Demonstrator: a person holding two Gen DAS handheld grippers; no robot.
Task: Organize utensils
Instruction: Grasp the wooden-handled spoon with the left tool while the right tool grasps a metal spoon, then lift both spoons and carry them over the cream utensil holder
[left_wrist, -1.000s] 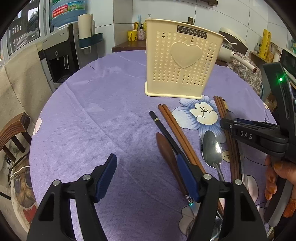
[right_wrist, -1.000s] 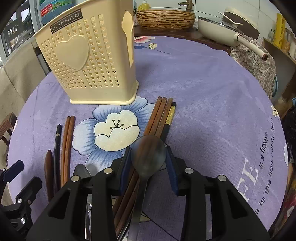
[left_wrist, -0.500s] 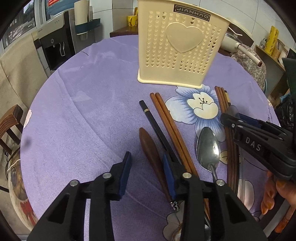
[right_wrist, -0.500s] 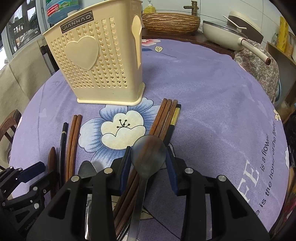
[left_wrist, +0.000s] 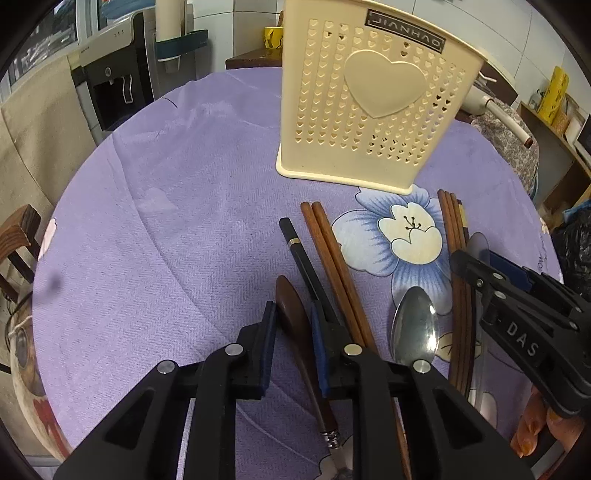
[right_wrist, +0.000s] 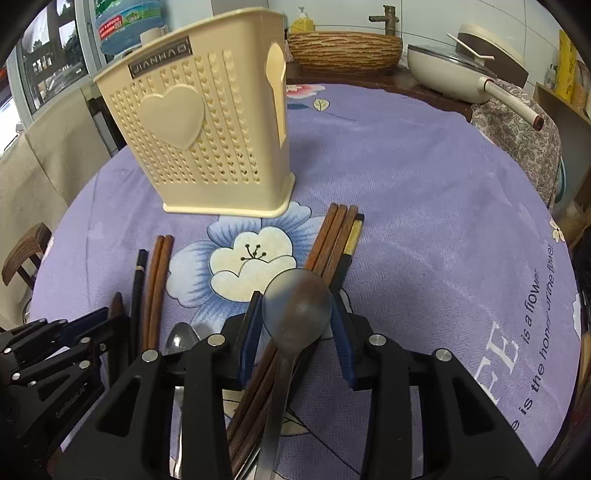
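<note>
Behind right fingers (right_wrist: 251, 332), a wok (right_wrist: 447, 70) shows.

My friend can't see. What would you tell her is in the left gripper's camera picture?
The left gripper closes around a brown wooden spoon lying on a purple flowered tablecloth. Chopsticks and a metal spoon lie beside it, with a cream utensil holder behind.

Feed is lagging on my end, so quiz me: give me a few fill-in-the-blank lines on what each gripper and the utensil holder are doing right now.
1. The left gripper has its pads on either side of the dark ____ spoon.
2. The right gripper holds a ____ spoon.
3. The cream utensil holder bears a raised ____ on its front.
4. The single black chopstick lies to the ____ of the two brown chopsticks.

Missing words: wooden; metal; heart; left
</note>
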